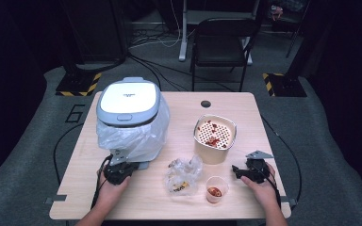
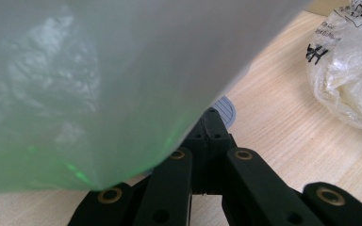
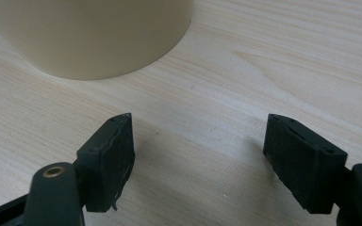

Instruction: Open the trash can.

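A white lidded bin (image 1: 128, 101) lined with a translucent plastic bag (image 1: 132, 136) stands at the table's left. My left gripper (image 1: 118, 170) sits at its base, jaws shut together. In the left gripper view the bag film (image 2: 99, 84) hangs over the left jaw and the gripper (image 2: 212, 117) points at the bin's grey foot (image 2: 226, 107); whether film is pinched I cannot tell. My right gripper (image 1: 239, 170) rests on the table at the right, open and with nothing in it (image 3: 198, 155), just short of a cream container (image 3: 89, 33).
The cream container (image 1: 214, 136) holds a perforated insert with red scraps. A crumpled clear bag (image 1: 183, 174) (image 2: 344, 70) lies at front centre beside a small clear cup (image 1: 216, 189) with red bits. The wooden table (image 1: 245, 108) has a cable hole at the back; a chair (image 1: 221, 42) stands beyond.
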The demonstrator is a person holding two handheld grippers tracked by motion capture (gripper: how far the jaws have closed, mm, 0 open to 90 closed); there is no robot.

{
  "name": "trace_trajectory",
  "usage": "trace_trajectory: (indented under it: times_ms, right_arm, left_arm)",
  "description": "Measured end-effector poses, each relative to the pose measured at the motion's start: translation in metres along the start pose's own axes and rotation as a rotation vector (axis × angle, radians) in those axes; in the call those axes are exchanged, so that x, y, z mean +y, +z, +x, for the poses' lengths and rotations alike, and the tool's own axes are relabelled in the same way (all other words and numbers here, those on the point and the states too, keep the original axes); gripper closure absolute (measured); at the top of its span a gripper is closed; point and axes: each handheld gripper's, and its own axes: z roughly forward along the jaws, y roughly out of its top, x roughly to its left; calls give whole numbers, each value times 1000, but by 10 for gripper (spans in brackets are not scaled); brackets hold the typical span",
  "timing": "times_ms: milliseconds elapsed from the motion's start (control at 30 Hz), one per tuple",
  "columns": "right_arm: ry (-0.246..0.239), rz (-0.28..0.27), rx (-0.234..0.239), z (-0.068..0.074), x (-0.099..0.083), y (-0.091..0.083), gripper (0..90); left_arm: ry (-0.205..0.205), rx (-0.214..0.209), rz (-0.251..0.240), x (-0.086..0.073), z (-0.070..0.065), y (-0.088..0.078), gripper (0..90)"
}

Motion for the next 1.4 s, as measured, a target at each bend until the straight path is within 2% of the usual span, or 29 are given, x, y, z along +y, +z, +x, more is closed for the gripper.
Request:
trace_trajectory:
  times_ms: [67,167,300,400,467,600,700,733,767,833,900,933,967,1033,1067,1100,1133,1167,1200,1233,1333,1400]
  right_arm:
    - [-4,0,0,0,0,0,244]
    - [-5,-1,0,0,0,0,244]
    - [-6,0,1,-1,0,0,244]
    - [-6,0,1,-1,0,0,243]
    - [-6,0,1,-1,0,0,243]
    - [-7,1,0,0,0,0,236]
    - [-7,6,0,0,1,0,225]
    - [-22,5,0,-1,1,1,219]
    - [0,6,0,2,2,1,214]
    - [-19,12,-3,2,2,1,205]
    - [-16,8,-7,3,4,-1,194]
    - [-24,6,-8,3,5,-3,188]
    - [-9,-6,-13,4,6,-4,183]
    - [-24,-16,3,4,10,-12,157]
    - [-3,-18,4,6,11,-15,152]
    - [-19,-28,3,6,13,-20,149]
    - [-15,-42,10,7,16,-25,142]
    - [-13,-54,20,8,19,-30,143]
    - [-7,-70,31,10,21,-36,141]
    - [-4,-82,45,11,24,-41,140]
    - [7,-118,94,17,32,-53,138]
    - [1,-122,122,22,37,-58,137]
  left_arm:
    - [4,-8,10,-1,1,0,900]
    - [-29,-2,4,-3,0,3,900]
    - [-2,-11,22,-4,2,5,900]
    - [-29,-19,5,-5,2,7,900]
    - [-22,-19,11,-4,3,6,900]
    - [-44,-23,7,-4,3,6,900]
    - [-34,-17,6,-4,2,7,900]
    - [-27,-19,4,-4,2,6,900]
    - [-30,-19,3,-4,1,7,900]
    - [-32,-15,8,-4,2,6,900]
    - [-36,-15,8,-4,2,6,900]
    - [-33,-16,6,-4,2,7,900]
    - [-35,-16,8,-4,2,6,900]
    - [-35,-19,9,-4,2,6,900]
    - [-39,-25,9,-4,3,6,900]
    - [-61,-31,-5,-4,2,7,900]
    - [-62,-29,-5,-4,1,7,900]
    - [-41,-24,7,-4,2,7,900]
    - [-37,-23,7,-4,2,7,900]
    - [-61,-28,-9,-4,1,8,900]
    - [-60,-29,-10,-4,1,8,900]
    - [-59,-26,-9,-4,1,8,900]
